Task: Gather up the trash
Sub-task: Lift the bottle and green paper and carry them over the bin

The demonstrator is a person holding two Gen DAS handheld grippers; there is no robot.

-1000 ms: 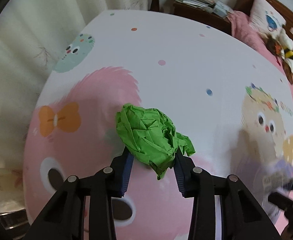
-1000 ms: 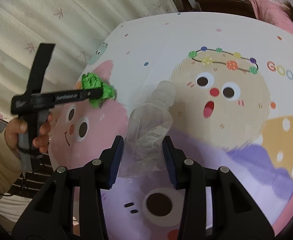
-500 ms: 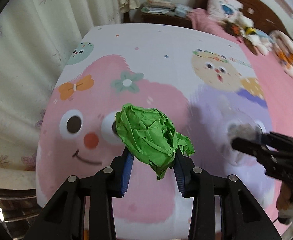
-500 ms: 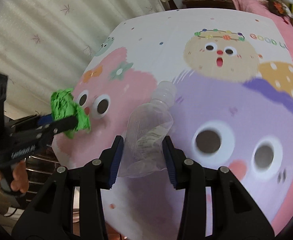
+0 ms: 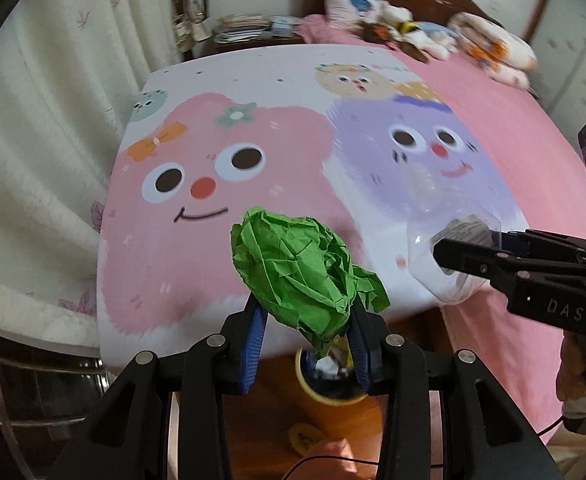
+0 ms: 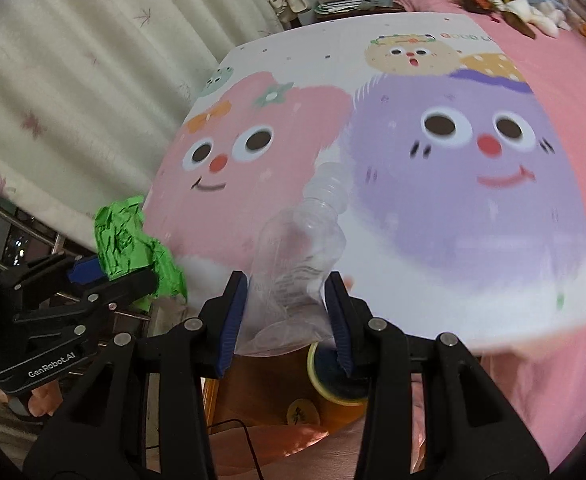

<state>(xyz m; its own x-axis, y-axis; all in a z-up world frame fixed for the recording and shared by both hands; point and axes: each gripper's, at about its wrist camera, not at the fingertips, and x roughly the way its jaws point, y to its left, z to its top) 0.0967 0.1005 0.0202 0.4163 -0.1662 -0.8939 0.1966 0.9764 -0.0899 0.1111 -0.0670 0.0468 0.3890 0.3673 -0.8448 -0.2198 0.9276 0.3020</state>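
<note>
The left gripper [image 5: 305,344] sat at the lower centre of the left wrist view, its blue-padded fingers [image 5: 253,344] clamped on a crumpled green paper ball [image 5: 301,272] that filled the middle of the frame; directly below the ball, at bottom centre, a yellow-rimmed bin [image 5: 333,380] stood on the orange-brown floor, with some pale scraps visible inside it; the right gripper [image 6: 289,320] occupied the lower centre of the right wrist view, pads pressed against both sides of a crushed clear plastic bottle [image 6: 301,256], neck pointing toward the upper centre of the frame; the same bin [image 6: 333,376] showed just below that gripper, partly hidden by its right finger; a bed with a cartoon-face sheet [image 6: 413,140] filled the upper and middle of both views, pink face at left, purple face at right; in the right wrist view the paper ball appeared at the left edge, held off the side of the bed; cream curtains [image 5: 33,140] hung at the left; plush toys [image 5: 413,32] lay at the upper right near the headboard.
</note>
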